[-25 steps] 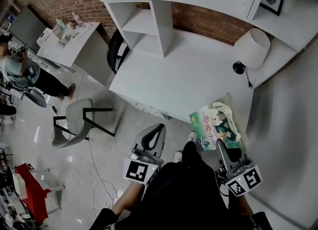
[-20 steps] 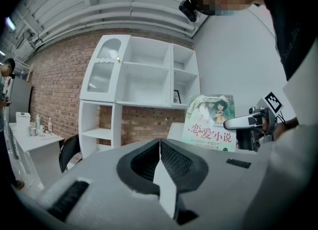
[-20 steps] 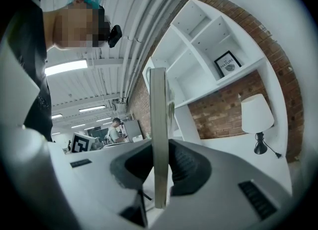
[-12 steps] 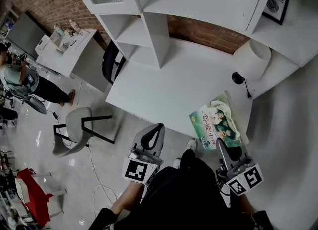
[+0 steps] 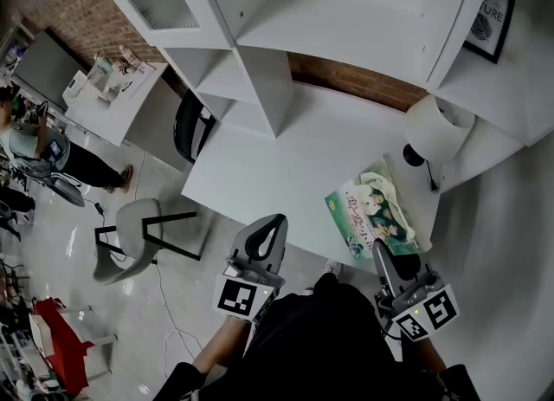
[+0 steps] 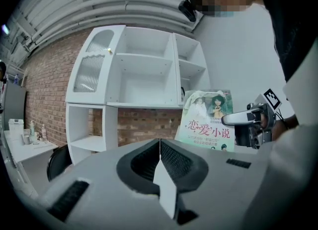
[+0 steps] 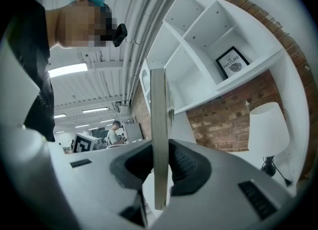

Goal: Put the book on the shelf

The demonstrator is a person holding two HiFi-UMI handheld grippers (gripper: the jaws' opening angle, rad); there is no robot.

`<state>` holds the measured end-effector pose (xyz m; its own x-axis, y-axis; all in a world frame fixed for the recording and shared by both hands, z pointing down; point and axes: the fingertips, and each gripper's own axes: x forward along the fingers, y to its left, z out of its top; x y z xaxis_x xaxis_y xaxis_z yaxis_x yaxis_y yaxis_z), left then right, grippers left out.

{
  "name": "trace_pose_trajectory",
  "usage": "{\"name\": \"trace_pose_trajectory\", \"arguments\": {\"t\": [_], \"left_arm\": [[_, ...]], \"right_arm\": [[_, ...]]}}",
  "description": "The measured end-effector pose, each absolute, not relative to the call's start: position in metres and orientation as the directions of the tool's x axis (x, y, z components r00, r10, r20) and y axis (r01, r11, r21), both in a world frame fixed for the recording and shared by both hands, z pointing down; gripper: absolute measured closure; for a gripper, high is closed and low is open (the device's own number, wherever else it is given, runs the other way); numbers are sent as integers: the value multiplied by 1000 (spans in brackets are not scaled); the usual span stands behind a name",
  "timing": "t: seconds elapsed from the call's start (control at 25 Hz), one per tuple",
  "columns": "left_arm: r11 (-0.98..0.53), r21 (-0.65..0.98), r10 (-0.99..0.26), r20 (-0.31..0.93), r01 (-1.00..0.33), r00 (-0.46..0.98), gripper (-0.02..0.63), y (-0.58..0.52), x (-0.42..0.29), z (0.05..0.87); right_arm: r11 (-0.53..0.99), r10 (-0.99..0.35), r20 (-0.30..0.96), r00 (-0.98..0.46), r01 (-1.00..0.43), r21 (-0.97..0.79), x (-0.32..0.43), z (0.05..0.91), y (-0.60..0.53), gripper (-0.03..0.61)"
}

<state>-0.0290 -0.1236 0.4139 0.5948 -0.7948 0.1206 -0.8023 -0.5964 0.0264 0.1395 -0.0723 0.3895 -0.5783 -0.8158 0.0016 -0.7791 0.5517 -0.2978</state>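
Note:
The book (image 5: 370, 210), with a green illustrated cover, stands upright over the near right corner of the white desk (image 5: 294, 161). My right gripper (image 5: 379, 250) is shut on its lower edge. In the right gripper view the book (image 7: 159, 124) is edge-on between the jaws of the right gripper (image 7: 160, 162). My left gripper (image 5: 277, 223) is shut and holds nothing, just short of the desk's near edge. In the left gripper view the left gripper (image 6: 159, 147) points at the white shelf unit (image 6: 144, 70), with the book (image 6: 207, 119) to the right. The shelf unit (image 5: 260, 87) rises behind the desk with bare compartments.
A white lamp (image 5: 437, 126) stands at the desk's right end, behind the book. A framed picture (image 5: 487, 9) sits on a right-hand shelf. A black chair (image 5: 184, 122) is at the desk's left end, a grey chair (image 5: 130, 235) on the floor, and a person (image 5: 35, 144) far left.
Both grippers have moved forward toward the desk and shelf, the book going with the right one. The book now stands over the desk's corner. Neither jaw opening has changed.

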Motion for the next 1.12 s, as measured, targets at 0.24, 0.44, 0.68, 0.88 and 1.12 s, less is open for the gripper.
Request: {"name": "trace_pose_trajectory", "arguments": {"t": [0.24, 0.44, 0.68, 0.88, 1.12], "left_arm": [[-589, -30, -808, 64, -808, 586, 597, -146, -25, 397], [-597, -20, -802, 59, -802, 595, 597, -158, -30, 394], [-624, -17, -781, 41, -781, 623, 597, -191, -41, 395], [-640, 2, -768, 35, -769, 639, 597, -210, -47, 391], [-630, -11, -776, 25, -776, 630, 597, -227, -60, 381]], "right_arm": [[591, -792, -28, -610, -753, -289, 140, 378, -99, 502], [604, -786, -49, -617, -747, -278, 129, 363, -118, 502], [591, -804, -90, -588, -771, -238, 113, 341, -157, 502], [561, -828, -134, -545, -807, -185, 106, 303, -189, 502], [520, -851, -183, -492, -839, -163, 96, 248, -230, 502]]}}
